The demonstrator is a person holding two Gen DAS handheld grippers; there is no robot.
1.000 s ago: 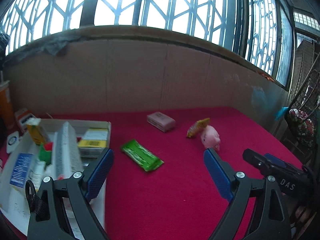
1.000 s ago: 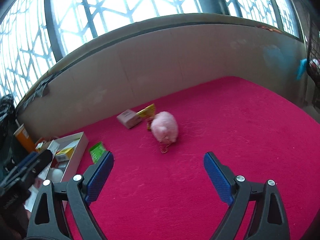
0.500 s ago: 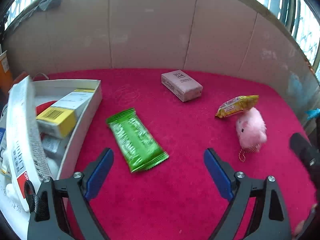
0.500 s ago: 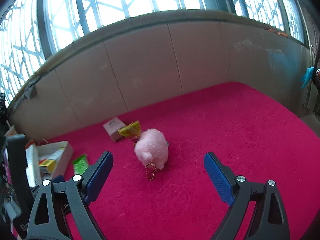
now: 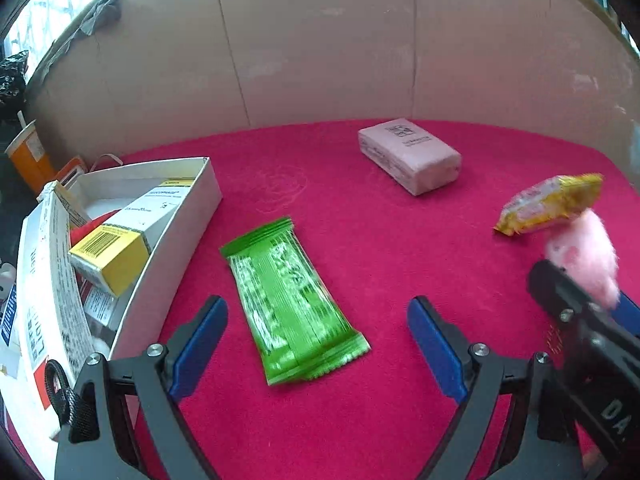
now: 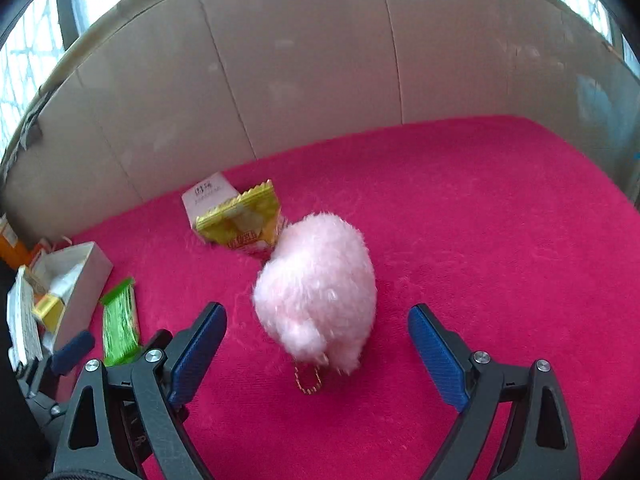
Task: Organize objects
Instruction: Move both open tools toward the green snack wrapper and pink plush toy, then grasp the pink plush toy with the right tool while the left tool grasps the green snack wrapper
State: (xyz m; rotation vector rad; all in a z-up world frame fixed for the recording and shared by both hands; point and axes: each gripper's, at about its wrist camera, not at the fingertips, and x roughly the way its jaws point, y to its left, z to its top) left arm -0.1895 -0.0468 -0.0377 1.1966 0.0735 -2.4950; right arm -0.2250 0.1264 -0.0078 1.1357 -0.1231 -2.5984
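A green snack packet (image 5: 290, 300) lies flat on the red cloth, its near end between the open fingers of my left gripper (image 5: 318, 346). A pink plush toy (image 6: 318, 292) with a gold chain stands just ahead of my right gripper (image 6: 318, 354), which is open and empty around its near side. A yellow snack packet (image 6: 242, 222) and a pink box (image 5: 408, 154) lie behind the toy. A white open box (image 5: 176, 232) at the left holds several cartons. The plush (image 5: 584, 256) also shows at the right in the left wrist view.
A cardboard wall (image 5: 320, 48) closes off the back of the red cloth (image 6: 480, 220). An orange cup (image 5: 28, 156) stands beyond the white box. My right gripper's body (image 5: 588, 340) crosses the lower right of the left wrist view.
Both grippers have moved forward and down. The left one closed in on the green packet, the right one on the pink plush. Both stayed open.
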